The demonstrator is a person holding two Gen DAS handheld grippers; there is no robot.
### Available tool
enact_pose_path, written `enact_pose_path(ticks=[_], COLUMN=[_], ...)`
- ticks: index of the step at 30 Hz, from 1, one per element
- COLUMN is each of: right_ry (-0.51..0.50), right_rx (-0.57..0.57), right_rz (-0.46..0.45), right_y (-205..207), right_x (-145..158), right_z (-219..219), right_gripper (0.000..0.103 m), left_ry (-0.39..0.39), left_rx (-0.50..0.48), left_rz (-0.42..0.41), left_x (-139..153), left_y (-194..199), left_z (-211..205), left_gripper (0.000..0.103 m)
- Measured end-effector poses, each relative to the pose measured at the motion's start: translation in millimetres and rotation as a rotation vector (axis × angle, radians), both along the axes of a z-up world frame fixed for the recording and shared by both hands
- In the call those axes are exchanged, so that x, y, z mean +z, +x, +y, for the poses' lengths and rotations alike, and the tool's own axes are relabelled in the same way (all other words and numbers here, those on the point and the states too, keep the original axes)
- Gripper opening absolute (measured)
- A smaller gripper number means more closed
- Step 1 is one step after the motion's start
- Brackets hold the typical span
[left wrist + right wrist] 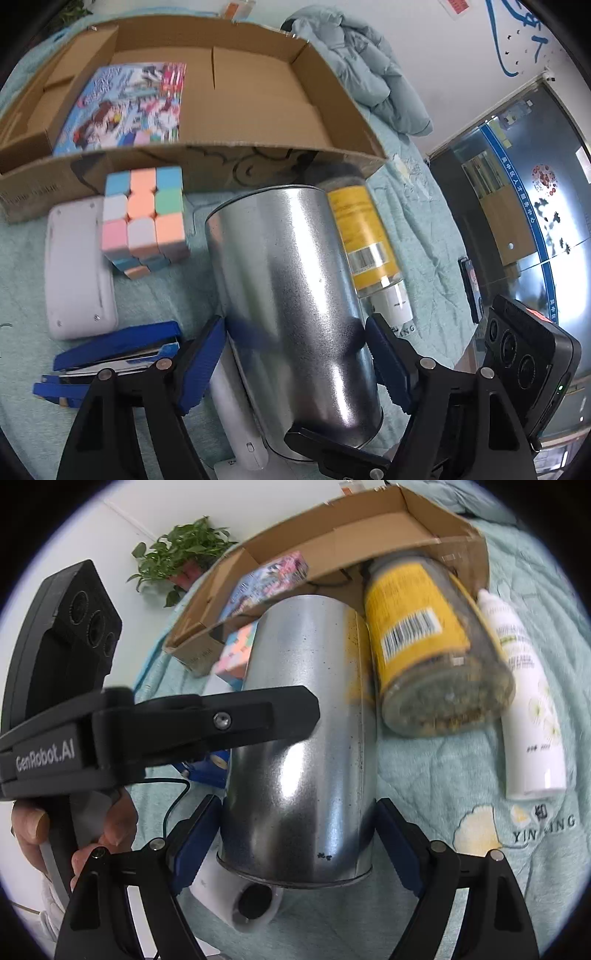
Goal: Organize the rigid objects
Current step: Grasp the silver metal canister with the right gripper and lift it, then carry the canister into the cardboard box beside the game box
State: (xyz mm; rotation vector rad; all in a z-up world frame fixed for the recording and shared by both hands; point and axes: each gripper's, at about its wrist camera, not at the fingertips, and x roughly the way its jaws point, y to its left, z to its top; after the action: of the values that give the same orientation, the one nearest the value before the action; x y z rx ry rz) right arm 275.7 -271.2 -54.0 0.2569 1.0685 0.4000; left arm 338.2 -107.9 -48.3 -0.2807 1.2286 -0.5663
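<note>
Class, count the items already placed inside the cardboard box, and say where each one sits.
1. A colourful picture book lies flat on the floor of the cardboard box, toward its left side in the left wrist view. The near wall hides a strip of the floor, so something small could be missed.

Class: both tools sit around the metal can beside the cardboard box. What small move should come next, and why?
Probably lift the metal can slightly. Both the left tool and right tool flank it, and the jar leans beside it before the cardboard box.
</note>
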Motion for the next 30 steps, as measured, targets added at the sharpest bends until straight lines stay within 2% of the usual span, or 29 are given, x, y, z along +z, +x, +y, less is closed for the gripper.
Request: enact_pose_path(ticks=[8, 14, 25, 30], right_ry=[0.002, -0.021, -0.021, -0.022], right_rx=[0.032, 0.054, 0.082, 0.084], right_rz=[-0.078, -0.126, -0.180, -0.187], right_y=[8, 21, 63, 90], right_x=[28, 44, 74, 83], right_z=[6, 8, 12, 19], right_gripper=[0.084, 0.084, 0.084, 0.084], left_ry=[0.008, 0.008, 0.028, 0.023], left_rx=[0.034, 0.040, 0.045, 0.050], left_rz=[-0.120, -0.168, -0.257, -0.260], left_x=[45, 68, 107, 116], left_y=[2, 14, 63, 97], left_z=[15, 18, 17, 22], left_gripper=[0.074, 0.074, 0.074, 0.073])
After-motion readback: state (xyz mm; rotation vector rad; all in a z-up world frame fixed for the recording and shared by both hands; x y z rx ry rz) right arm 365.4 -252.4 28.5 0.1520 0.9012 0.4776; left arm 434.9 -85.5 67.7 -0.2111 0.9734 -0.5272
